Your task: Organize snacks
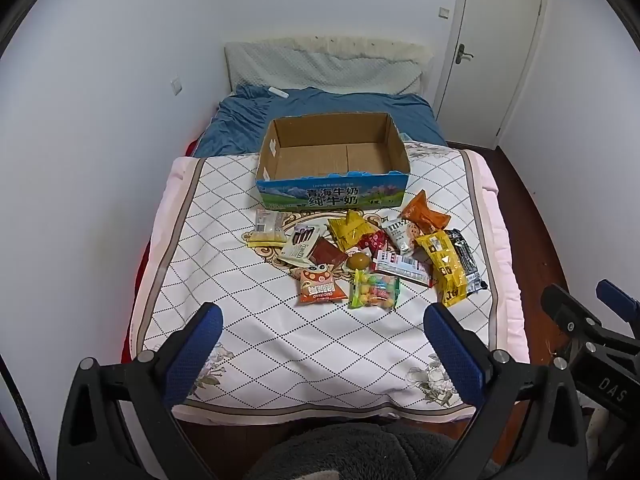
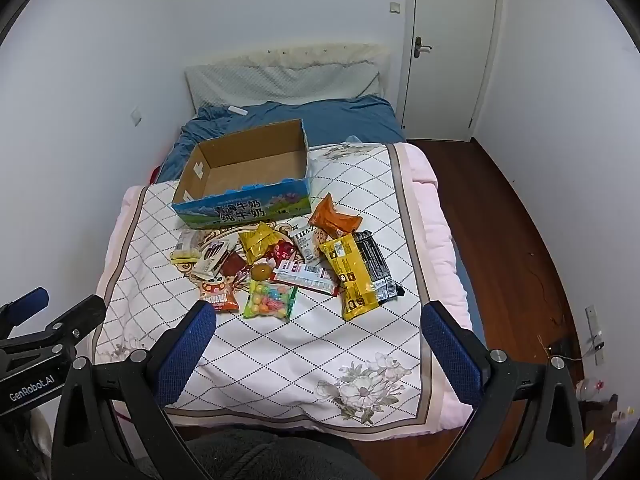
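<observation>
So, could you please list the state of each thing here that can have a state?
cardboard box: open at the top, nothing inside, upright on the bed.
snack packets: loose pile on the quilt, outside the box.
candy bag: lying flat, sealed as far as visible.
door: closed.
left hand-held gripper: open, holding nothing.
right hand-held gripper: open, holding nothing.

Soft, even indoor light fills both views with only faint shadows and no glare, focus stays sharp centrally, while fisheye distortion bends the door (image 1: 494, 52) and blackens the frame corners.
</observation>
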Motion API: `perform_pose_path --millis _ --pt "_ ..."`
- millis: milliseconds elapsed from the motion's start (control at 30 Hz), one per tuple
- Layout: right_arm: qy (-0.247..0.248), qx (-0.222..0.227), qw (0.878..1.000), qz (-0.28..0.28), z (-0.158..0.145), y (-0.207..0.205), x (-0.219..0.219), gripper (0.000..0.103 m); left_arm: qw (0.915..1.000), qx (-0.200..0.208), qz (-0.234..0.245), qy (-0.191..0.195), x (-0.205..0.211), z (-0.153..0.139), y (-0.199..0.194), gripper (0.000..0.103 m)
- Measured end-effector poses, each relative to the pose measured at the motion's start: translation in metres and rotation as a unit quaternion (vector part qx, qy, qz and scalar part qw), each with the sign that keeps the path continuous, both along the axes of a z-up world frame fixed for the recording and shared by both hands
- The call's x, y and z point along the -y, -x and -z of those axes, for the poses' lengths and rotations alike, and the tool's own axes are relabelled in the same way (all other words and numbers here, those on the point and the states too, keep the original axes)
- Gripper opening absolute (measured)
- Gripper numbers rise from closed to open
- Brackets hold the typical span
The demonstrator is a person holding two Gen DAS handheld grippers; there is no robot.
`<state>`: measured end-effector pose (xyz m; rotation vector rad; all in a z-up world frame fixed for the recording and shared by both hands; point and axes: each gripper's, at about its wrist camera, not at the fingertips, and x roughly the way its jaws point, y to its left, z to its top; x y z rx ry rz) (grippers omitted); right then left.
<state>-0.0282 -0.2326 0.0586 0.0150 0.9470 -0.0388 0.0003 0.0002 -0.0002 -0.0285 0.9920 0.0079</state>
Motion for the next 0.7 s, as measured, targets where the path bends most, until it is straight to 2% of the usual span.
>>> perform_pose_path --millis 700 --pt "0.003 0.004 1.0 -0.002 -0.0023 0.0004 -0.0035 0.103 1.0 0.005 -0.001 -0.002 -0.0026 -0.0055 -0.0029 0.103"
